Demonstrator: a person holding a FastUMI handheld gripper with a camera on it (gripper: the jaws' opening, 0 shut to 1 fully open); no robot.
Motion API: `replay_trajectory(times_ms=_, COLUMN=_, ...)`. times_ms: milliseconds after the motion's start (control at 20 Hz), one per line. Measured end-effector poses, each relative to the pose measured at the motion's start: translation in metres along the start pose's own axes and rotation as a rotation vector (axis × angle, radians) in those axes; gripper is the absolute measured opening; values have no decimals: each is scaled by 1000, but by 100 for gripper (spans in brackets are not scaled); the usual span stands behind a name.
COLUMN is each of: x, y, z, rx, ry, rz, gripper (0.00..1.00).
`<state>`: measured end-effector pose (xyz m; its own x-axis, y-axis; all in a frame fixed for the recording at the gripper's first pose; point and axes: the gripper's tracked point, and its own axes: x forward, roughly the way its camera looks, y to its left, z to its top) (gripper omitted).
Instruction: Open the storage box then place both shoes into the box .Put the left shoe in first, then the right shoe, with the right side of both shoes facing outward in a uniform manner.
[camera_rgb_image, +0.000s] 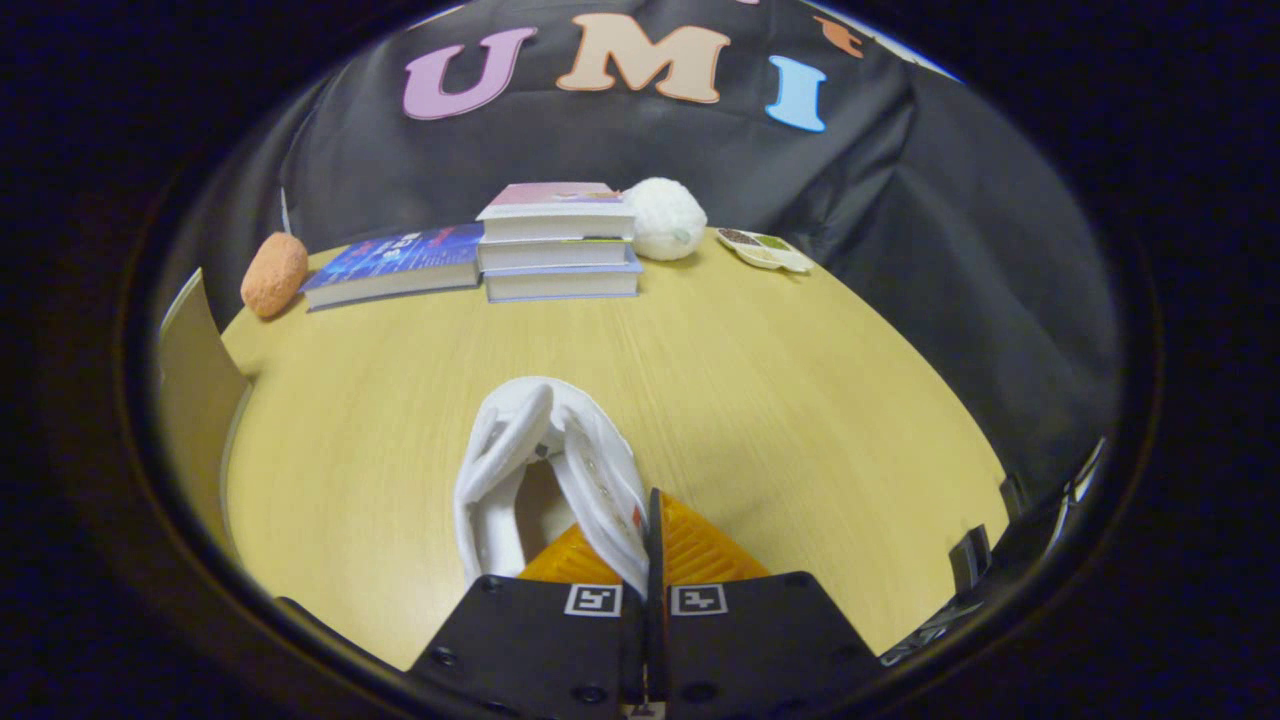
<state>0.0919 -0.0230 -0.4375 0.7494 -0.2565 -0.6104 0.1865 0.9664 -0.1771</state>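
The gripper (655, 540) is closed tight on the side wall of a white shoe (545, 470), which hangs low over the wooden table (800, 400). The shoe looks light and soft; I think its wall can fold, so a hold near the heel collar seems safer. Stacked books (558, 245) stand well beyond, with free room between.

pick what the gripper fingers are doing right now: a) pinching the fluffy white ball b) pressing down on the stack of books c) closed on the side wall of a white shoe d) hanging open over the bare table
c: the orange fingers of the gripper are closed together with the side wall of the white shoe pinched between them, while the stack of books and the fluffy white ball sit far beyond on the table.
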Motion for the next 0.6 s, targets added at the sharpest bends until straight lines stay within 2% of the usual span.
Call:
replay_trajectory(times_ms=200, x=-29, y=15, z=28, rx=-90, ry=-57, rz=-73, gripper=4)
replay_trajectory(times_ms=450, x=-89, y=22, z=92, rx=-161, ry=-175, rz=-197, gripper=4)
replay_trajectory(times_ms=600, x=-129, y=43, z=135, rx=-152, ry=-265, rz=-200, gripper=4)
